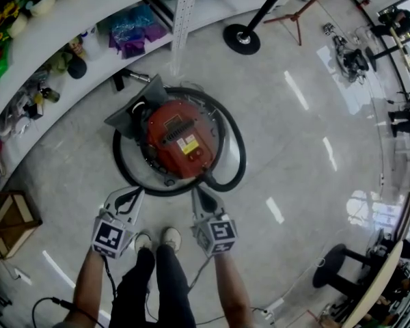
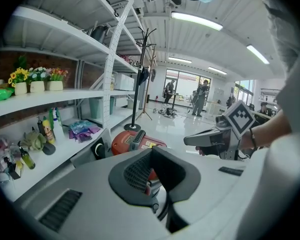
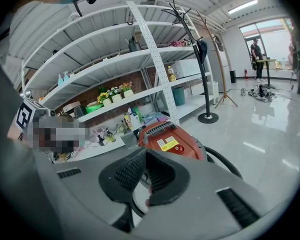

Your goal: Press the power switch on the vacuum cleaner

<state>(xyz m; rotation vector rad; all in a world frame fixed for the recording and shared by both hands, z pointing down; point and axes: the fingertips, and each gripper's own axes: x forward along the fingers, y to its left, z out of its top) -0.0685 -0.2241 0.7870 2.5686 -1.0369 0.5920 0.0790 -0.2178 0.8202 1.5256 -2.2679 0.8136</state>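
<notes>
**Both claws shut and empty, short of the vacuum cleaner**

The red vacuum cleaner (image 1: 181, 139) sits on the glossy floor (image 1: 294, 169) just beside the white shelves (image 1: 89, 5). Its black hose (image 1: 236, 156) loops round the whole body. A grey floor nozzle (image 1: 133, 108) leans at its shelf side. On the lower shelf lie purple packets (image 1: 126, 36) and small bottles (image 2: 47, 129). The round base of a coat stand (image 1: 241, 38) stands further off, clear of the machine. The near arc of the hose lies between the claws and the red body; nothing else is in the way.

The left claw (image 1: 133, 191) has its jaws pressed together with nothing between them. It hangs in the air just short of the hose loop and touches nothing. The right claw (image 1: 197, 191) is likewise pressed together and empty, just beside the near edge of the hose. In the right gripper view a round red button (image 3: 178, 148) shows on the lid beside a yellow label (whether it is the power switch cannot be told). The person's shoes (image 1: 171, 236) stand just behind both claws.
</notes>
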